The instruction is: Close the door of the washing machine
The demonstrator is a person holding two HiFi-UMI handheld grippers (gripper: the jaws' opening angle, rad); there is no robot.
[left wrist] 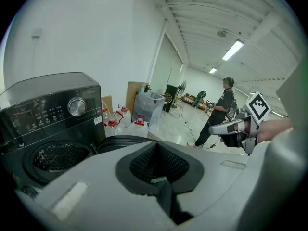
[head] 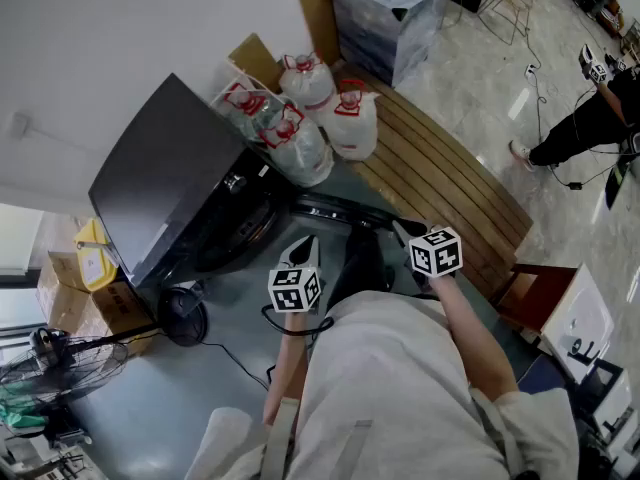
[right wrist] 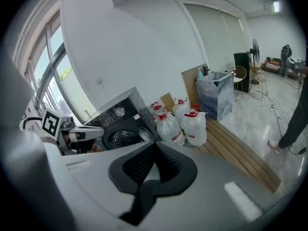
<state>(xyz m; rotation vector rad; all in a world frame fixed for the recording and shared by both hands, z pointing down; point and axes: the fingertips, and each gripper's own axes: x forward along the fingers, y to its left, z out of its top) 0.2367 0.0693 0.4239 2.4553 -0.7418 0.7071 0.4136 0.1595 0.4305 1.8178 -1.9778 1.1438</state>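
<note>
One black washing machine (head: pixel 175 183) stands against the white wall, its round drum opening (left wrist: pixel 60 155) showing dark wet-looking mesh inside. Alongside it runs a slatted wooden bench (head: pixel 450 183), with a plastic-wrapped grey-blue crate (head: pixel 385 18) at its far end and a sheet of cardboard (head: pixel 255 60) leaning on the wall. Four big water jugs (head: pixel 305 118) with red caps crowd close to the machine's side, near where the door swings. On the machine's other side sit stacked cardboard boxes (head: pixel 90 288) and a pedestal fan (head: pixel 50 363). Farther off on the shiny floor a person in black (head: pixel 585 123) stands among cables. The washing machine door (head: pixel 335 208) is swung wide open, lying out toward the person holding the grippers, between them and the drum. The left gripper (head: pixel 298 246) hangs near the door's rim with its jaws pressed together and nothing between them; the right gripper (head: pixel 405 230), close beside it and near the door's outer edge, is likewise closed up and empty.
</note>
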